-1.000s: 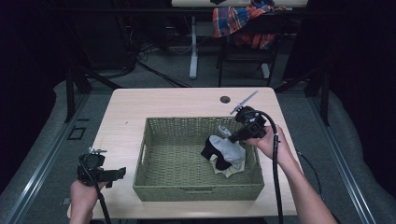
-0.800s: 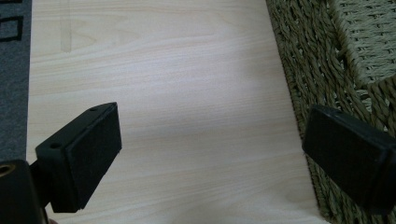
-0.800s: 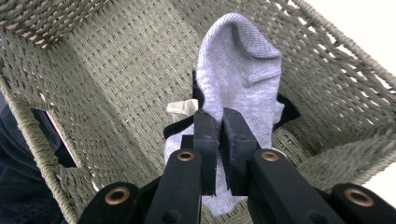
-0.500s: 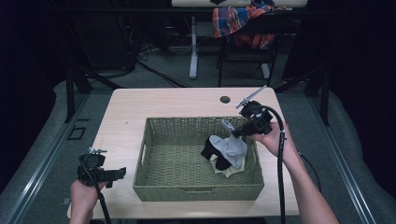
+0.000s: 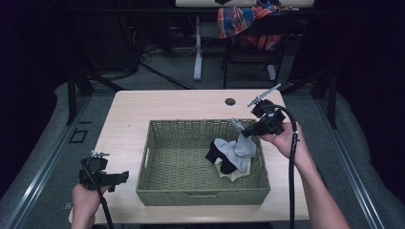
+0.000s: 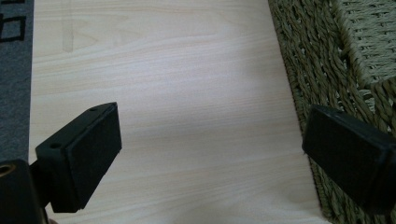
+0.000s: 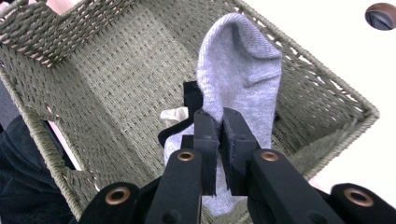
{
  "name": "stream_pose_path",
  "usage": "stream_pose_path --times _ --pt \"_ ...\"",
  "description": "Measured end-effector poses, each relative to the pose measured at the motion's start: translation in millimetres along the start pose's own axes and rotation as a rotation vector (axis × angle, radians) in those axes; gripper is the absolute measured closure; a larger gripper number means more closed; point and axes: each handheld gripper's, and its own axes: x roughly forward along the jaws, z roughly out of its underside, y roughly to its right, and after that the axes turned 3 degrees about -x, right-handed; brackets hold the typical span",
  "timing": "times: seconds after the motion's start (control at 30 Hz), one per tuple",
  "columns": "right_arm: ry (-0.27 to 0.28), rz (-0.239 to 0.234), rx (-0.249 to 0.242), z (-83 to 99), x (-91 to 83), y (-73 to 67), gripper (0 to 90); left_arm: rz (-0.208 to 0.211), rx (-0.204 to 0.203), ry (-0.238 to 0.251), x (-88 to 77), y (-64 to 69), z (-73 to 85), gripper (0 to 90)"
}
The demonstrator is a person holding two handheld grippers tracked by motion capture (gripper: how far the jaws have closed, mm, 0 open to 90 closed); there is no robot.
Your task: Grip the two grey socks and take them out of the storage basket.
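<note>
Right gripper [image 7: 218, 135] pinches grey sock [image 7: 240, 79] above basket [image 5: 157, 183] rim.

A grey sock [image 7: 238, 74] is pinched between the closed jaws of the right tongs [image 7: 220, 140] and held lifted above a woven green basket [image 5: 157, 186], its lower end draped on a black sock [image 5: 218, 153] and a cream one [image 5: 232, 174] in the basket's right part

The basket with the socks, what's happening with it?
A person holds a gripper in each hand. The right gripper has its jaws pinched on a grey sock and holds it up over the basket, while a black sock and a cream one lie inside. The left gripper waits open over the table beside the basket.
</note>
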Motion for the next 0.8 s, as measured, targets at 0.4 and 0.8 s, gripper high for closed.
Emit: stream_pose_path --times 0.4,0.8 --pt "0.036 0.033 0.039 9.2 -23.3 12.3 85.9 0.000 0.002 0.002 -0.2 0.8 0.0 4.7" --pt "0.031 0.083 0.096 22.9 -37.2 28.5 85.9 0.001 0.004 0.002 -0.4 0.8 0.1 4.8"
